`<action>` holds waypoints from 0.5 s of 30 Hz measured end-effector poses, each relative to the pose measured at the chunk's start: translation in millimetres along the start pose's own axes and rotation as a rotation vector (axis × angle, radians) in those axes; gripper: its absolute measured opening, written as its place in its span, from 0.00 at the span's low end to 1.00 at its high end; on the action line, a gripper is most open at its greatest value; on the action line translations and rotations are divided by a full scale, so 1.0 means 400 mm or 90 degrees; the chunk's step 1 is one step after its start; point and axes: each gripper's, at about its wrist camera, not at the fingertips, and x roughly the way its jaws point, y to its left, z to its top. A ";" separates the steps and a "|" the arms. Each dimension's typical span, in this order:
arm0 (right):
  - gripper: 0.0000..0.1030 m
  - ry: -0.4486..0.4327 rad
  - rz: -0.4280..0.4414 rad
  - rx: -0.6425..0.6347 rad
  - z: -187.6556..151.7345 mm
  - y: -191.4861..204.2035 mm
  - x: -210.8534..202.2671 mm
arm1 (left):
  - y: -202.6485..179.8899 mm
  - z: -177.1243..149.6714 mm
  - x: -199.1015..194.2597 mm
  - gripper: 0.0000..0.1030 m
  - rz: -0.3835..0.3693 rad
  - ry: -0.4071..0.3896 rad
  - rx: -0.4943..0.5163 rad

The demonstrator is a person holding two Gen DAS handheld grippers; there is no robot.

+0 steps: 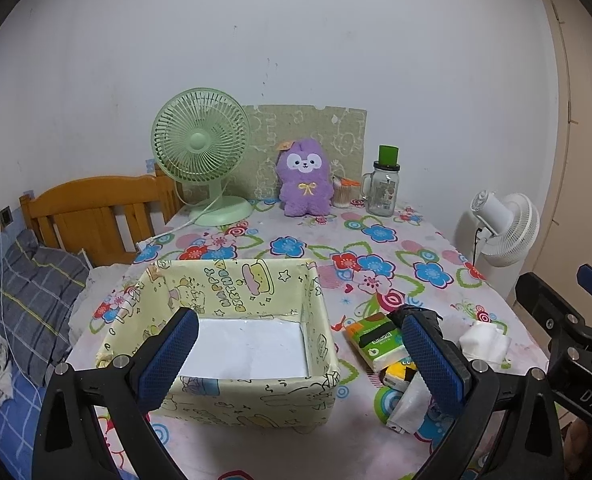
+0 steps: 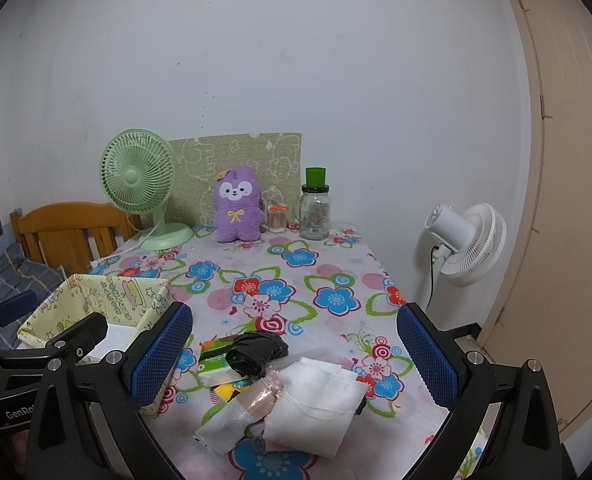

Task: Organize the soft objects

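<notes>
Both the left gripper [image 1: 300, 354] and right gripper [image 2: 294, 354] hang spread and empty over the tabletop [image 2: 336, 264], where the light, floppy pile of soft packets [image 2: 280, 388], at 3 o'clock of the fabric box [image 1: 240, 320], likely pinches best mid-bulk.

My left tongs [image 1: 300, 354] stand wide apart, blue pads [image 1: 168, 354] facing each other with nothing between them, held level above the desk. My right tongs [image 2: 294, 354] are spread just as wide and carry nothing either. The two sit side by side, near one another: the right one's black frame shows at the edge of the left view, and the left one's at the edge of the right view.
</notes>
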 end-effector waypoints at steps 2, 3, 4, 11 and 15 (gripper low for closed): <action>1.00 0.001 0.000 0.001 -0.002 -0.001 -0.001 | 0.002 0.001 0.002 1.00 -0.001 0.006 -0.002; 1.00 0.001 0.000 0.001 -0.002 -0.001 -0.002 | 0.002 0.002 0.003 1.00 -0.001 0.007 -0.002; 1.00 0.002 0.000 0.001 -0.002 -0.001 -0.002 | 0.002 0.001 0.004 1.00 0.001 0.008 0.000; 1.00 0.003 -0.001 0.004 -0.005 -0.003 -0.005 | -0.002 -0.001 0.011 1.00 0.000 0.016 -0.003; 1.00 0.006 0.000 0.010 -0.004 -0.006 -0.003 | -0.004 -0.009 0.012 1.00 -0.006 0.017 -0.008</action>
